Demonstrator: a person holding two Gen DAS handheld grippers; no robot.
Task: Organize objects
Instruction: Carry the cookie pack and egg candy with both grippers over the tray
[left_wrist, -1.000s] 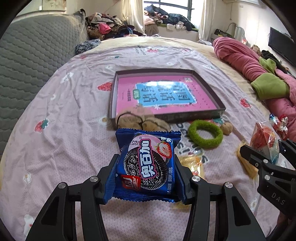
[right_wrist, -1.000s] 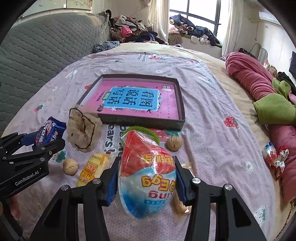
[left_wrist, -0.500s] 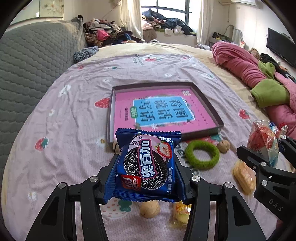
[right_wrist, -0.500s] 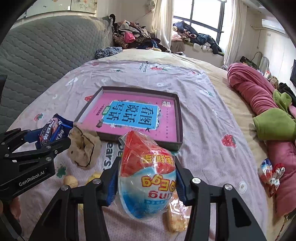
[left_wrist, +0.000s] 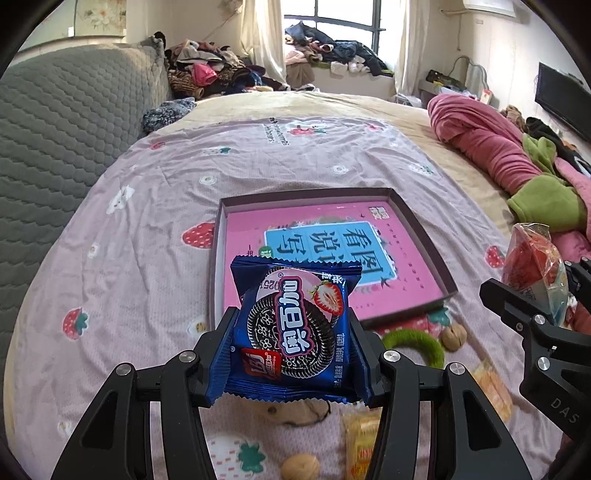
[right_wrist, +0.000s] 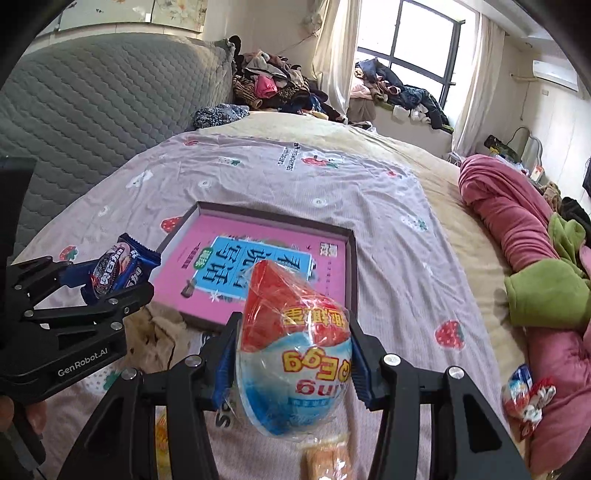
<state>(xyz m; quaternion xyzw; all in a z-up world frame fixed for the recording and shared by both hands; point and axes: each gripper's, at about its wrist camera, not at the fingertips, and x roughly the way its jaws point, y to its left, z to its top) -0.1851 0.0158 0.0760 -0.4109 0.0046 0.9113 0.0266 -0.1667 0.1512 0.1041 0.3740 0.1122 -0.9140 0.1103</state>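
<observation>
Above the near edge of a shallow dark cardboard tray lined with a pink printed sheet, the left gripper clenches a blue cookie packet; the right gripper grips a red-and-white plastic-wrapped toy egg. Nothing appears sorted into the tray yet; a green ring, walnuts and yellow wrapped snacks lie scattered nearer than it.

Box tray interior open; walnut, ring crowd front wall.

The blue cookie packet reads "奥百加". The pink tray shows "看图说话" upside down. The left gripper carries "GenRobot.AI", and the wrapped egg shows "Egg" inverted.
</observation>
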